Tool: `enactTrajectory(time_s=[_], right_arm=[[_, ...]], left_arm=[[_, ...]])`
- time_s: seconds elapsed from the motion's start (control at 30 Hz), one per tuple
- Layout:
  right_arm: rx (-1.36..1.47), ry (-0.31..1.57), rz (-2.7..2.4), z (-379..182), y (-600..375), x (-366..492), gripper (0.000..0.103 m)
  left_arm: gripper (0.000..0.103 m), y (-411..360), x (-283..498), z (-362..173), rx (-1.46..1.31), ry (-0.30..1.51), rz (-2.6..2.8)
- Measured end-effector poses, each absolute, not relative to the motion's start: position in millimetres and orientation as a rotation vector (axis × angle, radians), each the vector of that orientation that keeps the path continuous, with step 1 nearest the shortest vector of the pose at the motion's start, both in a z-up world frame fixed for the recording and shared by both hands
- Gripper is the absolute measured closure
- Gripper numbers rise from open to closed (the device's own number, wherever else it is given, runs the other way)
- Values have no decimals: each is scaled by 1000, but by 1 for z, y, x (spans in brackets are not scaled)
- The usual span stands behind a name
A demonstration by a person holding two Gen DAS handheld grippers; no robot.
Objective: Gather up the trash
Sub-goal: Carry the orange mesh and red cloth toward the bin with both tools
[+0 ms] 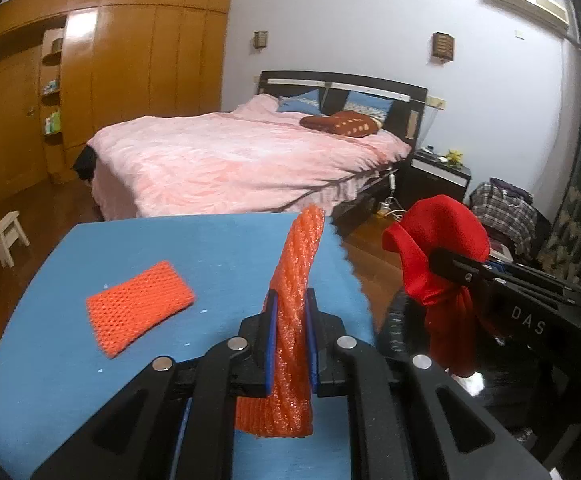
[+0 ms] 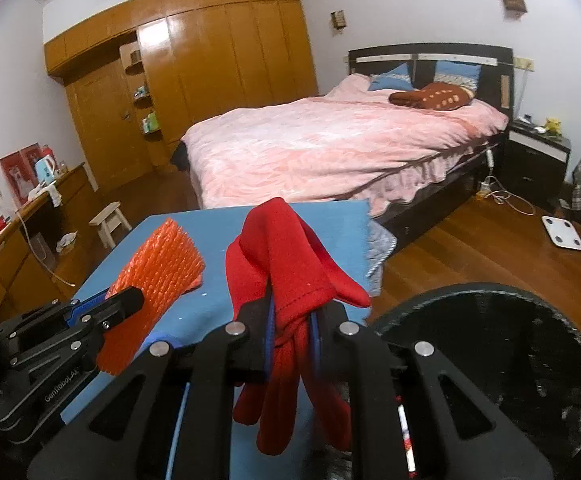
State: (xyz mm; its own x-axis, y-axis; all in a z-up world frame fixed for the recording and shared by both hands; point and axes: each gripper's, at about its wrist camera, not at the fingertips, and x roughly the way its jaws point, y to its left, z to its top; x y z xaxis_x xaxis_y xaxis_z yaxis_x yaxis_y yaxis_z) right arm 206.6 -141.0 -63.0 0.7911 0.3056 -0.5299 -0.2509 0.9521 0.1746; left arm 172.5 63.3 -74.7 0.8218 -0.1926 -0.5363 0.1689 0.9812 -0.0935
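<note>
While both claws sit low-centre in their own views, each is clenched on sth. L gripper (image 1: 290,320) pinches an orange foam net sleeve (image 1: 296,280) btwn its blue pads, sleeve standing up toward frame centre and hanging below the jaws. R gripper (image 2: 292,320) is clamped on a red cloth (image 2: 286,264), bunched above the jaws, tails dangling under. 2nd orange net (image 1: 138,306) lies flat on the blue table cover (image 1: 218,240), left of centre in L view, apart from both claws. Black bin (image 2: 490,360) w/ dark liner fills lower right of R view, just beside the table edge. Pink bed (image 1: 230,156) behind, upper centre.
</note>
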Motion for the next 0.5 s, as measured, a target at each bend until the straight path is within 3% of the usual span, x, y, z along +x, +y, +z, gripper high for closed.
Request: enactTrajectory(time_s=[0.5], right_arm=[[122,568,163,-62,-219,173,90]], left_arm=[[91,-9,162,-63,2,554,-327]])
